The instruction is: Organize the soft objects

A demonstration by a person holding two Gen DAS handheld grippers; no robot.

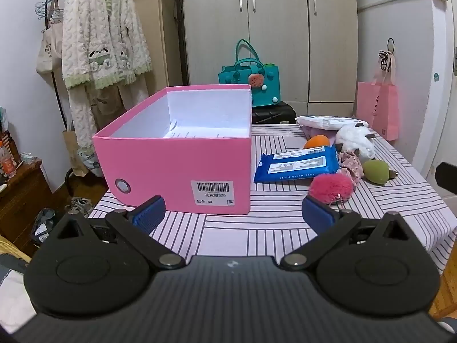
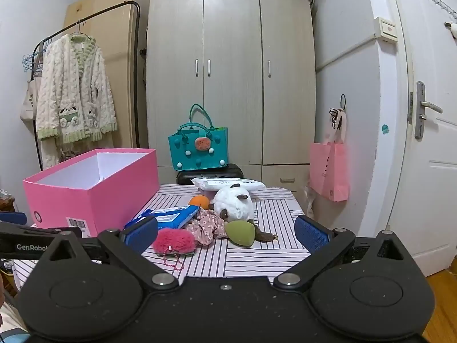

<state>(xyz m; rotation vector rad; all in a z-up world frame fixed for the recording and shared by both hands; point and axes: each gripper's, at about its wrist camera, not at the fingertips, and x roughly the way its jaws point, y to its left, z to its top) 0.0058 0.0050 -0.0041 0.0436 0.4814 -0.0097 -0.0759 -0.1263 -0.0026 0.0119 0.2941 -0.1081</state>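
An open pink box (image 1: 182, 165) stands on the striped table (image 1: 257, 228), left of a pile of soft things: a blue wipes pack (image 1: 297, 165), a pink fluffy pompom (image 1: 331, 187), a green sponge (image 1: 376, 171), a floral scrunchie (image 1: 350, 163), a white plush (image 1: 355, 138) and an orange ball (image 1: 316, 142). My left gripper (image 1: 232, 213) is open and empty, just in front of the box. My right gripper (image 2: 225, 230) is open and empty, in front of the pile: pompom (image 2: 174, 241), sponge (image 2: 240, 233), plush (image 2: 232, 201), box (image 2: 91, 188).
A white wipes pack (image 2: 228, 183) lies at the table's far edge. Behind the table stand a teal bag (image 2: 198, 148) on a black case, a wardrobe and a pink paper bag (image 2: 328, 171). A clothes rack with a fleece robe (image 1: 100, 43) is at the left.
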